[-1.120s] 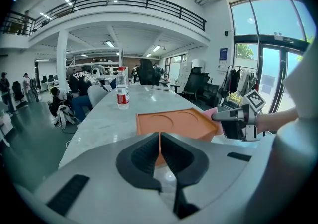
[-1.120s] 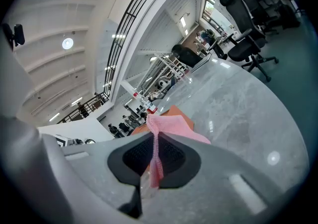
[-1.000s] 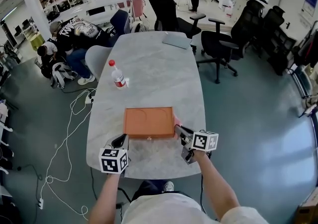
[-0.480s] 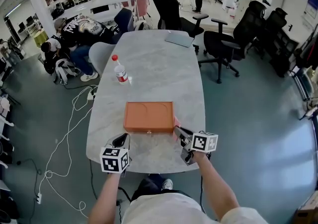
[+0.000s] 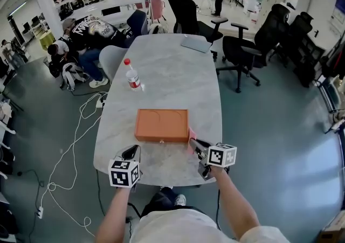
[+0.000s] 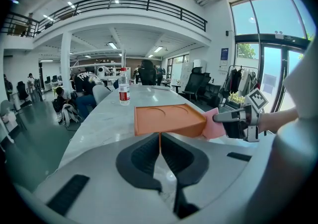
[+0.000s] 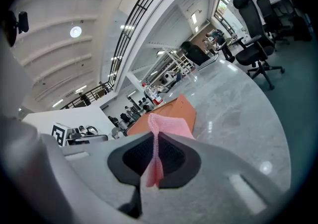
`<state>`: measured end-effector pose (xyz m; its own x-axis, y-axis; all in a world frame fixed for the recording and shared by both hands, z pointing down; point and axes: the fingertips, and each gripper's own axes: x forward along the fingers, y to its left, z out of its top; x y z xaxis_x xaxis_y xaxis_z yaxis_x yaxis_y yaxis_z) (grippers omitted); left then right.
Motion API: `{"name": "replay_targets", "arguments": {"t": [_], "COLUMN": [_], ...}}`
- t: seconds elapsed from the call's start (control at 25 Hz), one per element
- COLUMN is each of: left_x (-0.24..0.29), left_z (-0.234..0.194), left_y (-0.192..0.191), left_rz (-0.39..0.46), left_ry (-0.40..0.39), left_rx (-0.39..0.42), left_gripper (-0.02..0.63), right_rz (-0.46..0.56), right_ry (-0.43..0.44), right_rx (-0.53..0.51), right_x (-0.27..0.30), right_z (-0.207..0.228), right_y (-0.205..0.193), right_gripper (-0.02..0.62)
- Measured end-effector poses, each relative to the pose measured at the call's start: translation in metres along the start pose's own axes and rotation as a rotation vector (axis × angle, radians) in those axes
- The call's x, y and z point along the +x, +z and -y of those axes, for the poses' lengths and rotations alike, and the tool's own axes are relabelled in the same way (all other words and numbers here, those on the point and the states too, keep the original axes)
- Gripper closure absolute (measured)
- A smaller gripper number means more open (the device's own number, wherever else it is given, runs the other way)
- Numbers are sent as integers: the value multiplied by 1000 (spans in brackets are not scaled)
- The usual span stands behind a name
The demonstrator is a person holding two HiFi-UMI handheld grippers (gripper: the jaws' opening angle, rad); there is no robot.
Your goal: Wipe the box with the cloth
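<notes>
Two hand-held grippers sit at the near side of a flat rectangular orange box (image 5: 161, 125), which lies on a grey marble-patterned oval table (image 5: 172, 64) with two shallow round recesses showing in its top face. The right gripper (image 5: 195, 144) is just beside the box's near right corner, its jaws pinching a thin pink cloth (image 5: 191, 133). In the right gripper view the cloth runs as a folded strip between the jaws, and its free end spreads out beyond them towards that corner. The left gripper view shows the cloth lying against the right end of the box. The left gripper (image 5: 131, 153) is off the box's near left corner, apart from it. Its jaws are pressed together with nothing held, leaving only a thin slit through which the orange of the box shows. Beyond the box's far left corner, well apart from it, a clear plastic bottle with a red cap and red label (image 5: 132, 76) stands upright. Farther beyond the box, near the table's far end, lies a thin grey flat slab (image 5: 195, 43). Black office chairs (image 5: 243, 48) stand on the floor beyond and to the right of the box, seated people (image 5: 81, 34) are beyond and to its left, and white cables (image 5: 75, 139) trail over the floor to its left
</notes>
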<state>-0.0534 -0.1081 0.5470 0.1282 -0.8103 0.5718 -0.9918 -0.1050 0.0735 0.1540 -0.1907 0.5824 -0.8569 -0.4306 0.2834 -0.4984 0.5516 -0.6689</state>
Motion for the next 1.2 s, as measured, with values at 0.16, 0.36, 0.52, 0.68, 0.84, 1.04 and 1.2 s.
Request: {"name": "replay_targets", "arguments": {"t": [0.16,0.36,0.52,0.68,0.84,1.04,1.2], "left_x": [1,3,9,16,25,39,48], "left_z": [-1,-3,-7,-14,-29,-47,-68], "left_y": [5,13,22,29,36,47,50], "left_rz": [4,10,17,21,29,35,35], "left_ry": [4,4,2,-4,-7,-14,-19], "left_rx": [4,7,8,6,-3,-12,-21], "left_gripper": [589,588,588,589,589,589,589], "right_rz": [-13,5,15,0,-26,-63,-94], "right_ry": [-27,-41,-43,-42,-37,-18,10], "right_rx": [-95,-161,-201,-261,-327,-387,-419], "right_x": [-8,-19,-18,-10,10,43,77], "right_z": [1,2,1,-5,-13,-25,-40], "right_y": [14,43,67,89,111,140,152], "right_gripper": [580,580,580,580,580,580,580]}}
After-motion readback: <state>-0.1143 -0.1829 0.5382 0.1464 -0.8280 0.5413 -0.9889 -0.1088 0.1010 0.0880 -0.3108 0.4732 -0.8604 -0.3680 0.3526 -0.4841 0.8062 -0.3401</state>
